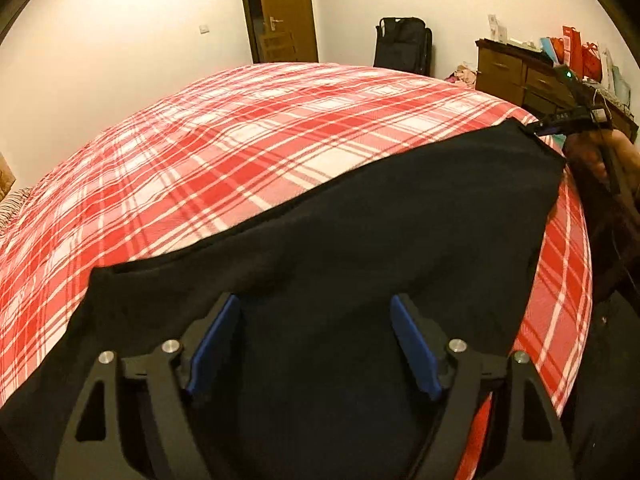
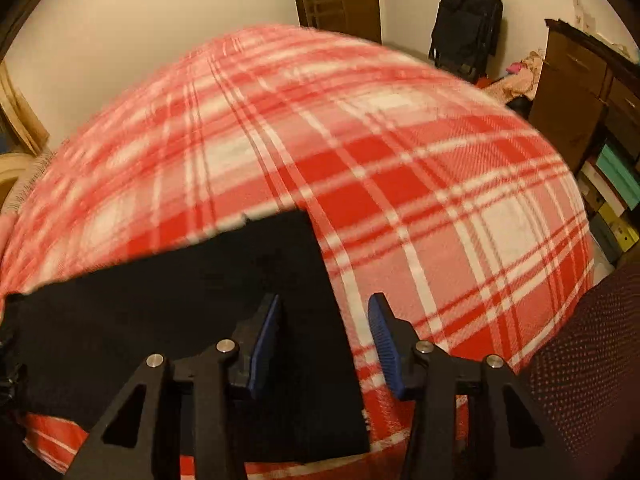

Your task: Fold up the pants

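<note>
The black pants [image 1: 340,248] lie flat on the near part of a red-and-white plaid bedspread [image 1: 240,140]. The left gripper [image 1: 316,320] hangs wide open over them; the right gripper [image 2: 322,320] is open above their right edge. Beyond the bed are a wooden door [image 1: 280,8], a black bag [image 1: 404,44] and, far right, a brown dresser [image 1: 516,76].

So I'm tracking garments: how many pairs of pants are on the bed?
1: black pants lie flat on the plaid bedspread at its near edge. More could lie outside the views.
</note>
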`<control>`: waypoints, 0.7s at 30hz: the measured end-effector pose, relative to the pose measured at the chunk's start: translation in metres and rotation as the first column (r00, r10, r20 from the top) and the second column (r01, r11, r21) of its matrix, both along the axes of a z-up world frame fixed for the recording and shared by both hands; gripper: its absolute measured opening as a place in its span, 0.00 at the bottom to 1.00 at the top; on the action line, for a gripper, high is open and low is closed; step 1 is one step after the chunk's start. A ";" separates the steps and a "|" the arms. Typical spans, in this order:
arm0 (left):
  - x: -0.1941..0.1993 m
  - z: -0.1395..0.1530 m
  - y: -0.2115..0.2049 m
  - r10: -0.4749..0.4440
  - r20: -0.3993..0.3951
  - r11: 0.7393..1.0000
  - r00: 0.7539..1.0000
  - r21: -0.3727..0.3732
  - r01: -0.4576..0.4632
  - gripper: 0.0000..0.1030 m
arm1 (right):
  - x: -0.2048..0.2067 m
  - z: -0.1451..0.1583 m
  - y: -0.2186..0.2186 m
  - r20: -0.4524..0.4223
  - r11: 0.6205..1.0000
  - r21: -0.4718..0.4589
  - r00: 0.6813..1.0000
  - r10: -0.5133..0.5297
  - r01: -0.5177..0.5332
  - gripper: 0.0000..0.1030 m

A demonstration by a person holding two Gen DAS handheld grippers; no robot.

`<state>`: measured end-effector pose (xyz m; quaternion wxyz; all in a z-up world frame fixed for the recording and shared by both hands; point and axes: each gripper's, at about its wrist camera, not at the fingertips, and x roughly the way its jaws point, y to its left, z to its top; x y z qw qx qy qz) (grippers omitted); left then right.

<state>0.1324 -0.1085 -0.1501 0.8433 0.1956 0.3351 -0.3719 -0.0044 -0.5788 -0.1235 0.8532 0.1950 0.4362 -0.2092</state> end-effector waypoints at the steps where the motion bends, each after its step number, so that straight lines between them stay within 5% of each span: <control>1: 0.000 -0.005 0.002 0.003 -0.008 1.000 1.000 0.021 -0.003 0.78 | -0.002 0.001 -0.003 0.013 1.000 0.025 1.000 -0.011 0.011 0.46; 3: 0.000 -0.009 0.011 0.008 -0.024 1.000 1.000 -0.007 -0.009 0.79 | -0.008 0.006 -0.005 0.070 0.998 0.062 0.997 -0.015 0.010 0.25; 4: 0.002 -0.010 0.018 0.021 -0.050 0.999 0.999 -0.024 -0.022 0.80 | -0.011 0.009 -0.003 0.086 0.998 0.069 0.996 -0.008 0.002 0.24; 12: -0.002 0.011 0.037 0.096 -0.021 0.993 0.995 -0.071 -0.097 0.81 | -0.009 -0.002 -0.006 0.062 0.992 0.122 0.998 -0.025 0.017 0.24; 16: 0.013 -0.009 0.030 0.160 -0.054 0.987 0.986 0.014 -0.159 0.85 | -0.016 0.006 -0.001 0.069 0.998 0.044 0.996 -0.053 0.050 0.24; 19: 0.015 -0.006 0.044 0.197 -0.075 0.980 0.978 -0.017 -0.199 0.87 | -0.021 0.024 0.011 0.115 0.999 -0.010 0.993 -0.038 0.040 0.28; 21: 0.014 0.002 0.057 0.226 -0.019 0.974 0.974 -0.007 -0.226 0.87 | -0.020 0.039 0.027 0.147 0.999 -0.038 0.989 0.006 0.000 0.30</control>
